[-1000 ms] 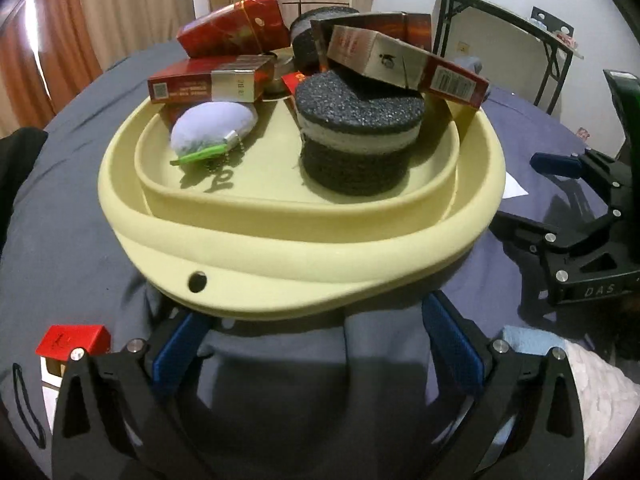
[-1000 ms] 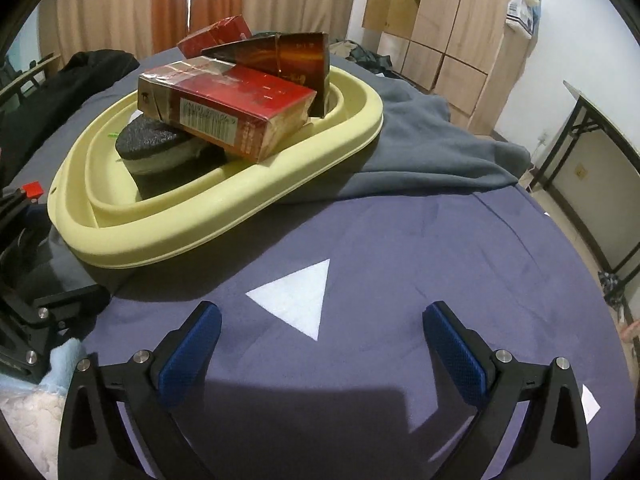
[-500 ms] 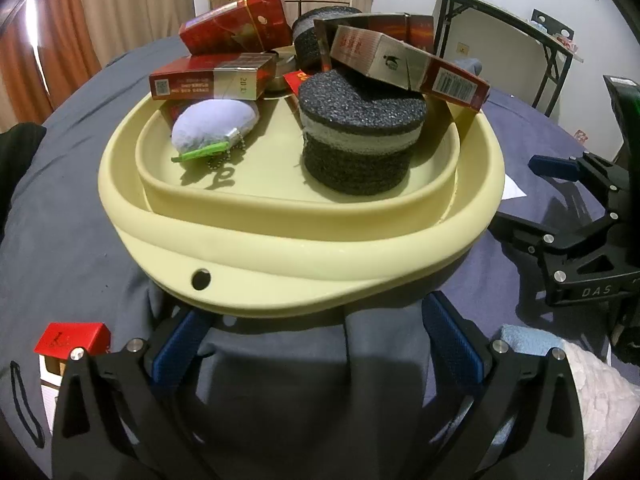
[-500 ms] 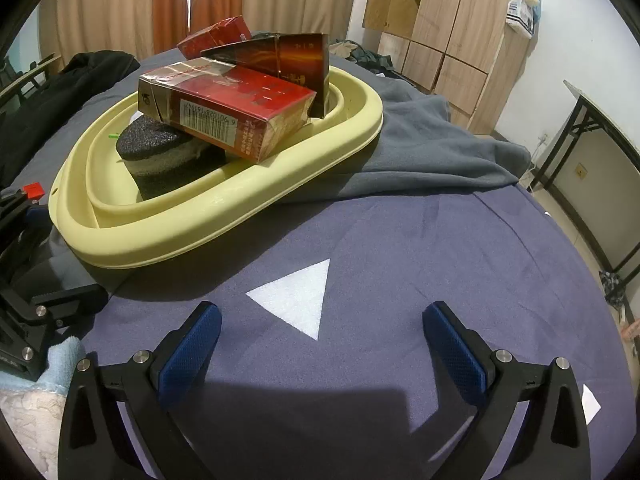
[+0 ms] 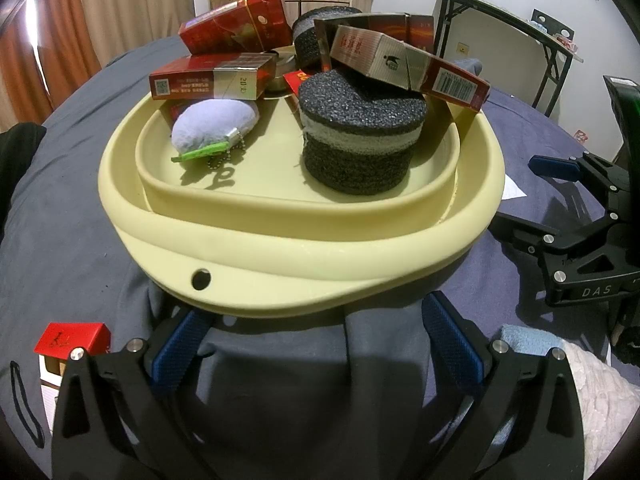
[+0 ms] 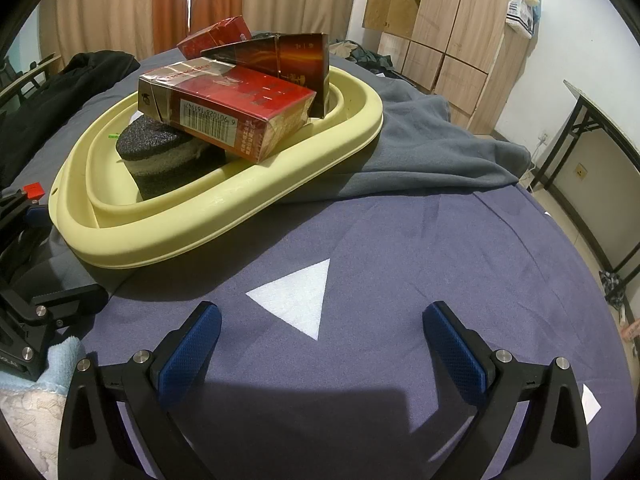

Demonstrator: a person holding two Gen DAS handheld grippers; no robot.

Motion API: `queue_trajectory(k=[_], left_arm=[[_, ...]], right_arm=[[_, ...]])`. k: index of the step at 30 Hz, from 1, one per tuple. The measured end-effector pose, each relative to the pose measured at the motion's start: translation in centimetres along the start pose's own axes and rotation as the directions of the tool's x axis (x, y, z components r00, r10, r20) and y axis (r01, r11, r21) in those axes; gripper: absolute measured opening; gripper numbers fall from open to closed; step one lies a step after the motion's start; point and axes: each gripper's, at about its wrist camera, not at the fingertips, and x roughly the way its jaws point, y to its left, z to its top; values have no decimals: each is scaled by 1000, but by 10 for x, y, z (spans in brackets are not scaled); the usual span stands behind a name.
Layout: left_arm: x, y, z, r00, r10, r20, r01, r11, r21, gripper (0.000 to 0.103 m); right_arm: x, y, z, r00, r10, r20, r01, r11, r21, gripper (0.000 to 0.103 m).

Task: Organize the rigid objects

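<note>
A worktop [image 6: 400, 240] draped in a dark blue-purple cloth carries everything. A grey garment [image 6: 420, 160] lies bunched on it, and the pale yellow basin [image 5: 280, 256] sits partly on that garment. Beside the basin, a white triangular patch [image 6: 300, 300] shows on the cloth. On the basin's other side a small red-topped box [image 5: 68, 340] rests on the cloth near a thin black loop [image 5: 24, 404]. A light blue towel [image 5: 532, 340] lies near the basin's front rim.

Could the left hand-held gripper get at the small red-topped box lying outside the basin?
Probably yes: the left hand-held gripper is open and empty, and the red-topped box lies uncovered on the cloth just left of it, outside the yellow basin.
</note>
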Motion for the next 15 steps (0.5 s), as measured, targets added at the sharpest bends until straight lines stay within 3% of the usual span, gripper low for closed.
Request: queue_trajectory(k=[15], left_arm=[[0,0,0,1000,0,0,0,1000,0,103]], right_arm=[[0,1,0,1000,0,0,0,1000,0,103]])
